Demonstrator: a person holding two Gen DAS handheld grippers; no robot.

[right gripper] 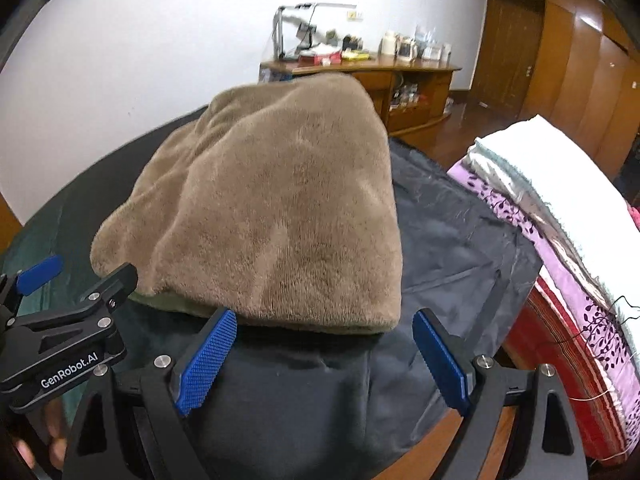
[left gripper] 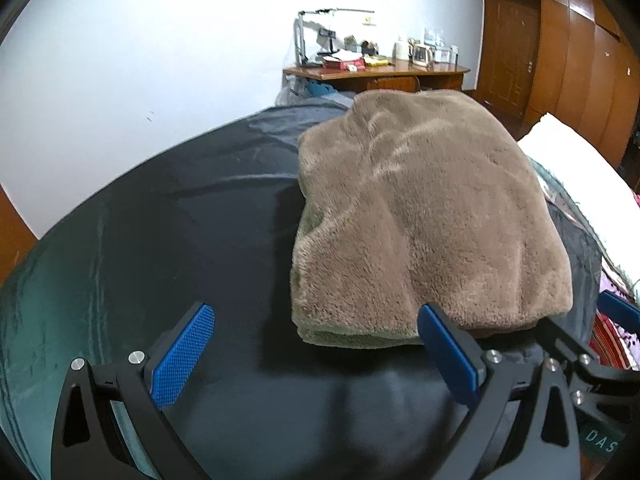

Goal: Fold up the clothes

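A folded brown fleece garment (left gripper: 416, 216) lies on the dark sheet (left gripper: 180, 240) of the bed. The left claw (left gripper: 316, 354) and right claw (right gripper: 324, 358) are both spread wide, gripping nothing, just short of its near edge.

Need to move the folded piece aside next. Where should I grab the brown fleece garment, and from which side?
Take the brown fleece garment by its near stacked edge, where the olive underlayer shows, coming in low from the near side. The layers end there in a thick lip just ahead of the open right tool, so one pinch should catch them all; the top is a smooth dome.
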